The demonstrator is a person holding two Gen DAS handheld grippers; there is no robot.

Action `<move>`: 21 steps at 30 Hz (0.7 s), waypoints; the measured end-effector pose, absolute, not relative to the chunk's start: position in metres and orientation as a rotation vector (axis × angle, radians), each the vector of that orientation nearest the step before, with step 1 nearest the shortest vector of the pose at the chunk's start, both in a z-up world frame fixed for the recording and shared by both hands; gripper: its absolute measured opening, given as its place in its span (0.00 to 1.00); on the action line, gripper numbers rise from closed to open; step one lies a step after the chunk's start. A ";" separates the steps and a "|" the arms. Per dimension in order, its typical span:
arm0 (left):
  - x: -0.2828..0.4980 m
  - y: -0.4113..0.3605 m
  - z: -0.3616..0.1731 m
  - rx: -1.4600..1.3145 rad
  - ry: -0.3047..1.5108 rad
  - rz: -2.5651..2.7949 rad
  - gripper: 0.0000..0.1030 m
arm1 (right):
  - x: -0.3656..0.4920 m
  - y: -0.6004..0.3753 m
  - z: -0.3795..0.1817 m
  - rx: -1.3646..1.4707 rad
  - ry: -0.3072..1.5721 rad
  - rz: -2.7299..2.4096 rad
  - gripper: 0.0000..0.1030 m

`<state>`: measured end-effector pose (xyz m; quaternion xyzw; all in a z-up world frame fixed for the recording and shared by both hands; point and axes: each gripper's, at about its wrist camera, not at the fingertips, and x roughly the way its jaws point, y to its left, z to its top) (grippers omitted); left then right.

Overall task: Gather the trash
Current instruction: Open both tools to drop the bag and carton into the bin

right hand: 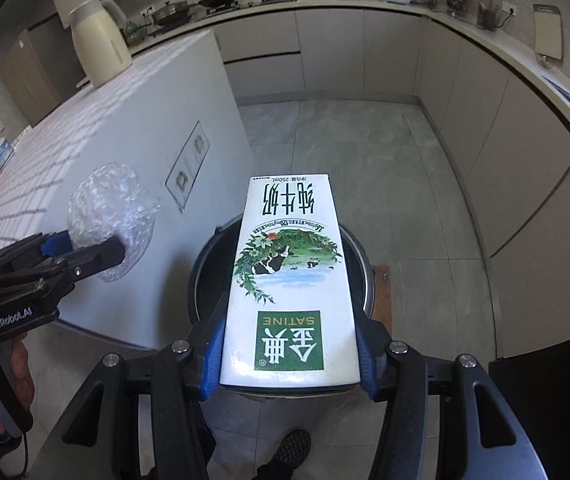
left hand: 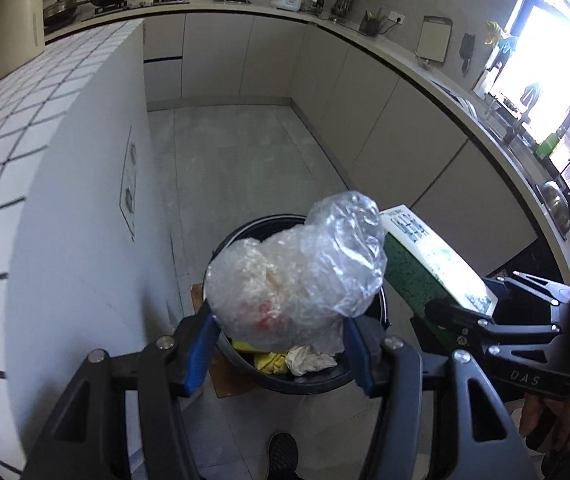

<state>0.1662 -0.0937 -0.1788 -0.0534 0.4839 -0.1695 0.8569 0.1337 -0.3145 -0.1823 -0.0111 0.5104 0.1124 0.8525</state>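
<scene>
**Both grippers loaded above the round bin**

The left gripper [left hand: 281, 344] has its blue pads pressed on either side of a crumpled clear plastic bag [left hand: 301, 264], which bulges up and out between the fingers and shows a faint red print low on one side. The right gripper [right hand: 289, 344] clamps the lower end of a white milk carton [right hand: 289, 280] printed with a cow scene and a green "SATINE" label; the jaws stand partly apart, as wide as the carton.

Both loads hang over a round black trash bin [left hand: 245, 232] that stands on the grey tiled floor beside the white tiled island [left hand: 25, 128]. Inside the bin lie a yellow scrap [left hand: 269, 362] and a crumpled white tissue [left hand: 309, 360], near the rim closest to the camera. The carton hides most of the bin's interior in the right wrist view. A cream kettle [right hand: 101, 40] stands on the island.
</scene>
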 end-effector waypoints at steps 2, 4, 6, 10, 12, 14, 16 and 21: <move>0.170 -0.098 -0.191 -0.118 1.045 -0.352 0.56 | 0.135 -0.316 -0.196 -0.060 1.091 0.253 0.54; 0.172 -0.105 -0.201 -0.116 1.072 -0.348 0.56 | 0.137 -0.318 -0.211 -0.081 1.117 0.272 0.54; 0.176 -0.111 -0.209 -0.119 1.092 -0.347 0.56 | 0.143 -0.320 -0.227 -0.093 1.144 0.292 0.54; 0.182 -0.120 -0.223 -0.130 1.133 -0.338 0.60 | 0.158 -0.316 -0.251 -0.127 1.177 0.331 0.54; 0.190 -0.123 -0.231 -0.124 1.164 -0.324 0.74 | 0.169 -0.310 -0.263 -0.153 1.199 0.371 0.54; 0.192 -0.122 -0.232 -0.106 1.182 -0.288 0.91 | 0.180 -0.304 -0.280 -0.290 1.207 0.362 0.58; 0.186 -0.118 -0.224 -0.087 1.156 -0.255 1.00 | 0.180 -0.304 -0.290 -0.405 1.198 0.311 0.96; 0.171 -0.132 -0.213 -0.052 1.113 -0.228 1.00 | 0.177 -0.343 -0.279 -0.244 1.181 0.262 1.00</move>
